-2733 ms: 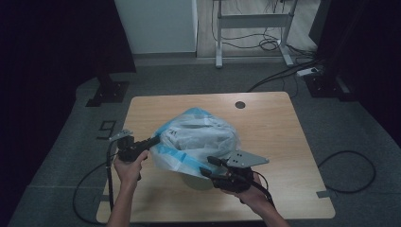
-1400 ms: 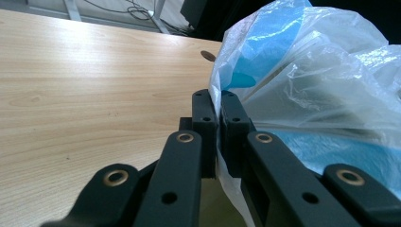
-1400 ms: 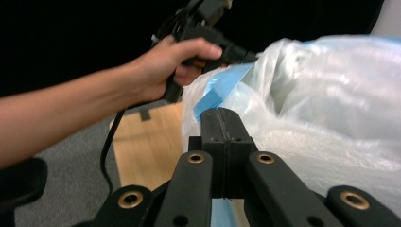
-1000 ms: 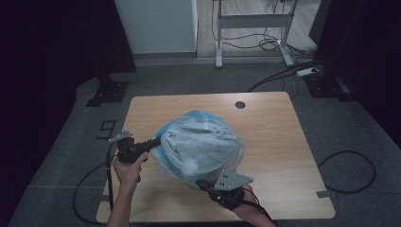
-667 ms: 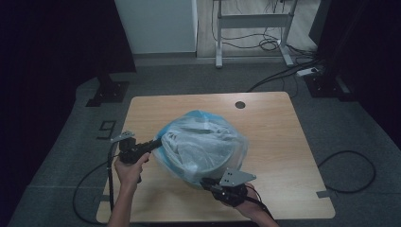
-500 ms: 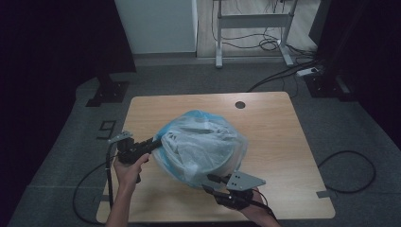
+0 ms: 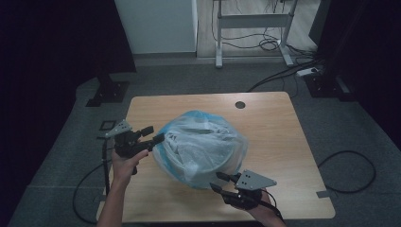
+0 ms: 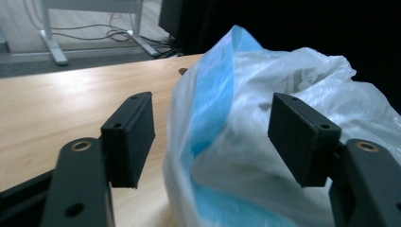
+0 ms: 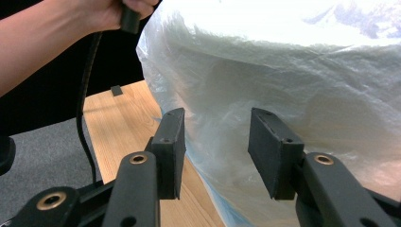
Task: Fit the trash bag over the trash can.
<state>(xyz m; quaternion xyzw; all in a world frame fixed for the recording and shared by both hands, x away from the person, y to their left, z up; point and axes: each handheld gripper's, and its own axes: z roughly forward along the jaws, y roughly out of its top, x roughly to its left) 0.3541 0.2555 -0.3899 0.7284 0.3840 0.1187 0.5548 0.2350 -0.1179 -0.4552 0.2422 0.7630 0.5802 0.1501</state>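
Bag [image 7: 201, 146] sitting between my grippers | left gripper [image 7: 153, 134] nearer, jaws just opening, empty | right gripper [image 7: 222, 182] likewise, below bag

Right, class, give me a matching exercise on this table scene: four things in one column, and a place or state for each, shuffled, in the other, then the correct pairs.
Things:
1. plastic bag
2. left gripper
3. right gripper
4. round hole

Places or states:
A. jaws open at the bag's near edge
B. in the tabletop, far side
C. bulging, translucent with blue, mid-table
D. jaws open at the bag's left side

Pairs: 1-C, 2-D, 3-A, 4-B
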